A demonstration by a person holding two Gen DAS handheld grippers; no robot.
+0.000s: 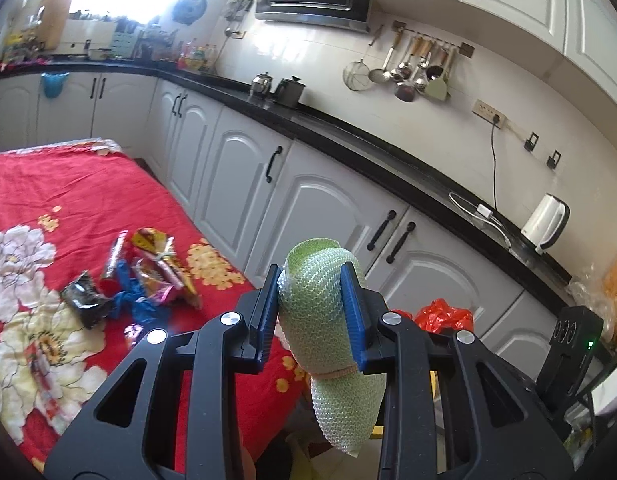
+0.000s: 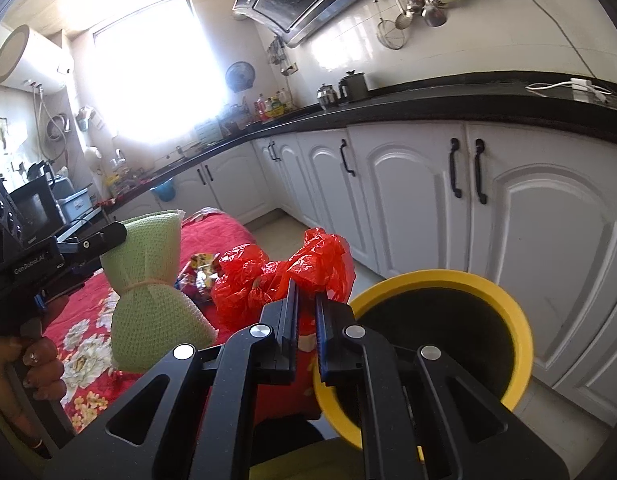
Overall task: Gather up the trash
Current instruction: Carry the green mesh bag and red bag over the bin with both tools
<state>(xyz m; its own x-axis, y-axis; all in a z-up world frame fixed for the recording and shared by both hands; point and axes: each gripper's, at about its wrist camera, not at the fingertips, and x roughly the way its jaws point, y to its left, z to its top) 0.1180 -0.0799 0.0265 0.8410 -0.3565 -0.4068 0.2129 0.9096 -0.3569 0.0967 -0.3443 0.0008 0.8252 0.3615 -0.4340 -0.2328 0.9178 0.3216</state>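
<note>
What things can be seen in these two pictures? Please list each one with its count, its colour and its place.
foam net: one, pale green, tied with a band, clamped in the left gripper
plastic bag: one, red, pinched in the right gripper
bin: one, yellow rim, black inside, on the floor by the cabinets
wrappers: a pile, mixed colours, on the cloth
cloth: one, red with flowers, covering the table
kettle: one, white, on the black counter
cabinets: a row, white, under the counter
left gripper: black, blue pads, closed on the net
right gripper: black, shut on the bag
hand: one, holding the left gripper's handle
</note>
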